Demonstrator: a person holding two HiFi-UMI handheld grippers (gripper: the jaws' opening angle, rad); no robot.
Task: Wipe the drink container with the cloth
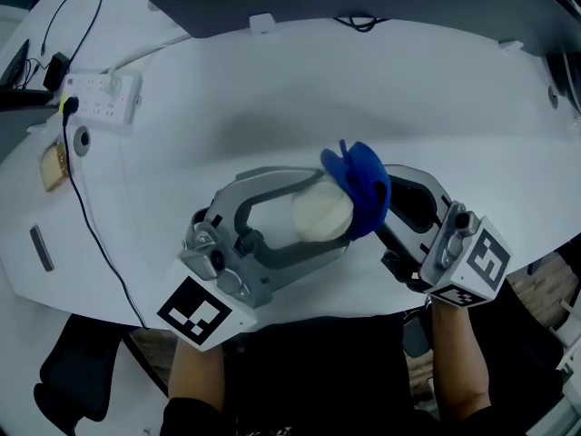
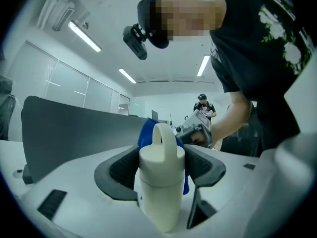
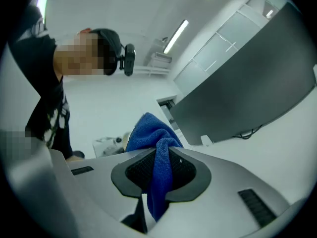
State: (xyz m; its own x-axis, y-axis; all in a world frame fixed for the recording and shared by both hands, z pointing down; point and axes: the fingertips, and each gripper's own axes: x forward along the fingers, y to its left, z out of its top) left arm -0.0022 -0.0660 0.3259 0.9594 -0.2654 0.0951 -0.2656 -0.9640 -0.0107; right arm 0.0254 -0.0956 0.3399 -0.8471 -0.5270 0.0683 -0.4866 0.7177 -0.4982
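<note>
Between the pads of the left gripper [image 1: 329, 213] stands the cream drink container [image 1: 320, 214], upright, its looped handle on top. The jaws are wide but closed against its sides, holding it. Whether its base rests on the white table [image 1: 272, 89] or hangs just above it is hard to tell from overhead. Pressed against the container's far side is the blue cloth [image 1: 363, 184] – bunched up and pinched between the narrow jaws of the right gripper [image 1: 386, 203], with a tail of fabric hanging down between the pads. Well apart, at the table's far left corner, lies a white power strip [image 1: 100, 96] with a black cable plugged in.
</note>
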